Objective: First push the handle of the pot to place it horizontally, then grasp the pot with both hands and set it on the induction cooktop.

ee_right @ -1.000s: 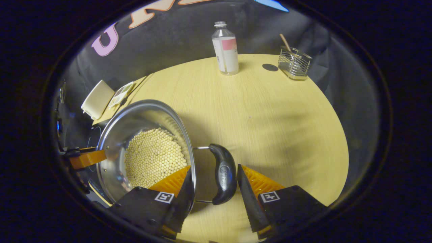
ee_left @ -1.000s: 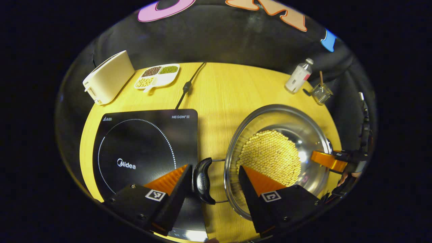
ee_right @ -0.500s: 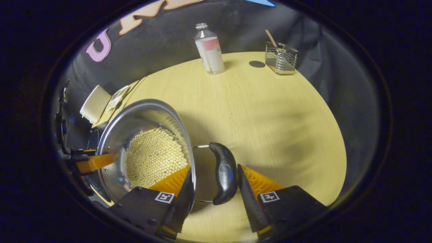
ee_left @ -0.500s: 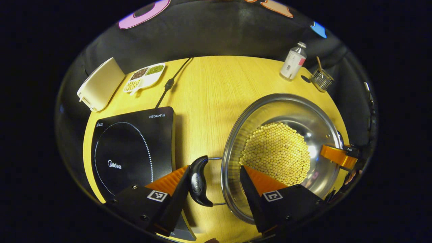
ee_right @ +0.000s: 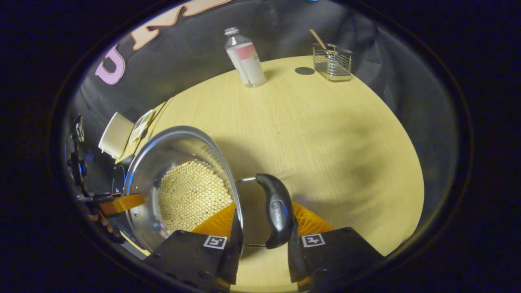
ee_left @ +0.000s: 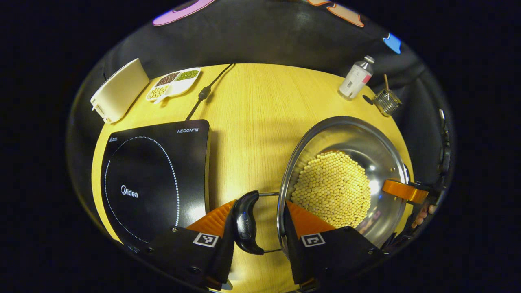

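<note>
Each gripper's fingers pinch one black side handle: left gripper (ee_left: pixel 257 226) on the left handle (ee_left: pixel 245 223), right gripper (ee_right: pixel 264 236) on the right handle (ee_right: pixel 276 211). The bean-filled steel pot (ee_left: pixel 342 185) rests on the wooden table (ee_left: pixel 252 118) between them. The induction cooktop (ee_left: pixel 156 175) lies well apart beyond the left gripper's side.

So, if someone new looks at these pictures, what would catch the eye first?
Probably the shiny steel pot full of pale beans, right of centre on the yellow table. Next, the left hand-held gripper closing around the pot's near handle, while the right hand-held gripper does the same at the other handle. The black induction cooktop lies bare on the left.
</note>
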Demonstrator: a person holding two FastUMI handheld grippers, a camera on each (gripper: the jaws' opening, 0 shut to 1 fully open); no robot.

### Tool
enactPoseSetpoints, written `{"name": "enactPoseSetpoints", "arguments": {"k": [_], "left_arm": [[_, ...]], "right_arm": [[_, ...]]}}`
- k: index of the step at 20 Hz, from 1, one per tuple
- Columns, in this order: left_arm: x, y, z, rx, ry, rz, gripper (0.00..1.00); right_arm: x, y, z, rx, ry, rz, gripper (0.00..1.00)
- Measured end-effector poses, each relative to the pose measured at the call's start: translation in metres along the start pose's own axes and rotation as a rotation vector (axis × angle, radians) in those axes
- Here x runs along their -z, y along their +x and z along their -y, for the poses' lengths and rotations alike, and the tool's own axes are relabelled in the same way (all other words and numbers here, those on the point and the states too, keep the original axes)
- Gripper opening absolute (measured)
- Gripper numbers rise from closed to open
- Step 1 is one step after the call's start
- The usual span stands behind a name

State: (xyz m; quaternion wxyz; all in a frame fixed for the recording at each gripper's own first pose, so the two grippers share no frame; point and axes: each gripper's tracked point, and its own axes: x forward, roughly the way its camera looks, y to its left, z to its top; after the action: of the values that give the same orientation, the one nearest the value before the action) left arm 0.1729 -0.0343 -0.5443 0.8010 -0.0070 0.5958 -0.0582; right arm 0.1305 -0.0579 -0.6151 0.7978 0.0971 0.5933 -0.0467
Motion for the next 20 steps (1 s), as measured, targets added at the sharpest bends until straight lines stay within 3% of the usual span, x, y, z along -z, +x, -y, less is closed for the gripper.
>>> {"name": "enactPoseSetpoints", "arguments": {"k": [2,3,13,20], "left_arm": [[-0.003,-0.016,-0.003,-0.001,0.011,0.027,0.58],[-0.003,-0.025,-0.006,-0.004,0.008,0.028,0.58],[0.001,-0.107,-0.079,-0.046,-0.031,0.078,0.57],[-0.002,-0.122,-0.152,-0.001,-0.032,0.090,0.56]], "right_arm": [[0.000,-0.017,-0.006,-0.009,-0.003,0.023,0.45],[0.001,-0.026,-0.011,-0.014,0.000,0.025,0.52],[0.017,-0.067,-0.105,-0.110,-0.012,0.032,0.51],[0.032,-0.076,-0.182,-0.074,-0.024,0.052,0.51]]}}
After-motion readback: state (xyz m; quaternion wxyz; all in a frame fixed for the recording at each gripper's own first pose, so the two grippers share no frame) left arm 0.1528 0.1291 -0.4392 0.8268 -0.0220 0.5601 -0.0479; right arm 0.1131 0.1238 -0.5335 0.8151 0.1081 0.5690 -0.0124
